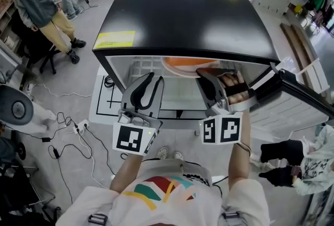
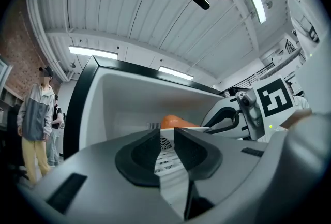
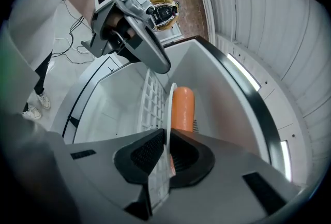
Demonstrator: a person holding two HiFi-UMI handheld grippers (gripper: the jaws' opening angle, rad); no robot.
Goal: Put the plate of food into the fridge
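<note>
Nearest the wearer, at six o'clock in the head view, both marker cubes face up and the two grippers reach forward into the open fridge (image 1: pixel 182 11). On the five o'clock side, the right gripper (image 3: pixel 166 132) is clenched on the rim of the white plate (image 3: pixel 170 104), which carries an orange, sausage-shaped piece of food (image 3: pixel 182 106). The plate is inside the cavity over the wire shelf (image 3: pixel 150 96); I cannot tell whether it touches it. On the seven o'clock side, the left gripper (image 2: pixel 165 132) has its jaws slightly apart with nothing between them, near the plate.

To place it well, I would hold the plate level and lower it until the base sits flat on the shelf, clear of the back wall. Only then should the grip loosen. The left gripper is best kept out of the plate's path, free for the door (image 1: pixel 300 102), open at three o'clock.

Beyond, a pale floor (image 1: pixel 78 79) shows cables (image 1: pixel 62 126) at eight o'clock and bystanders (image 1: pixel 39 3) at ten o'clock.
</note>
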